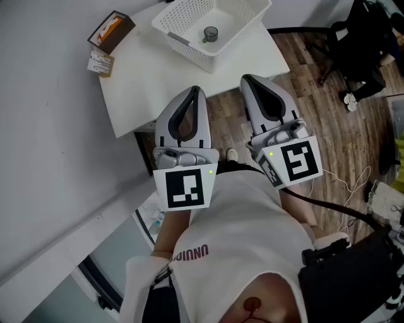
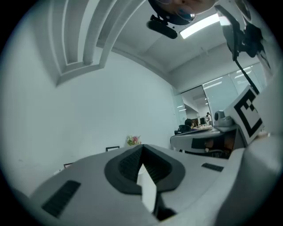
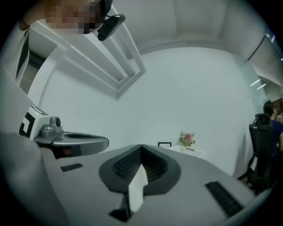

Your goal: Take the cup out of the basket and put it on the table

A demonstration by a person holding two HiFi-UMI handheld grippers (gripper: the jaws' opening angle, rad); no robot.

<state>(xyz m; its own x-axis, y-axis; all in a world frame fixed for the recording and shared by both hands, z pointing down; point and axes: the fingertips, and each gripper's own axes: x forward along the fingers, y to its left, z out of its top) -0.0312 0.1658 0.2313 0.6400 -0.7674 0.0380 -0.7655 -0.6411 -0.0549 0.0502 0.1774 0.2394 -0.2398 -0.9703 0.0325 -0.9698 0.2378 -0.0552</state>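
In the head view a small dark cup [image 1: 211, 33] stands inside a white lattice basket [image 1: 183, 19] at the far end of a white table [image 1: 145, 76]. Both grippers are held close to the person's chest, short of the table's near edge, with their tips toward the basket. My left gripper [image 1: 194, 89] is shut with nothing in it. My right gripper [image 1: 245, 79] is likewise shut and empty. The gripper views look up at a wall and ceiling: the left gripper [image 2: 142, 146] and right gripper [image 3: 141, 146] each show jaws meeting at the tip. Cup and basket are out of sight there.
A brown box [image 1: 111, 29] and a small carton [image 1: 100, 63] lie at the table's left end, next to the wall. A black office chair [image 1: 363, 50] stands on the wood floor to the right. White cables [image 1: 353, 183] trail across the floor.
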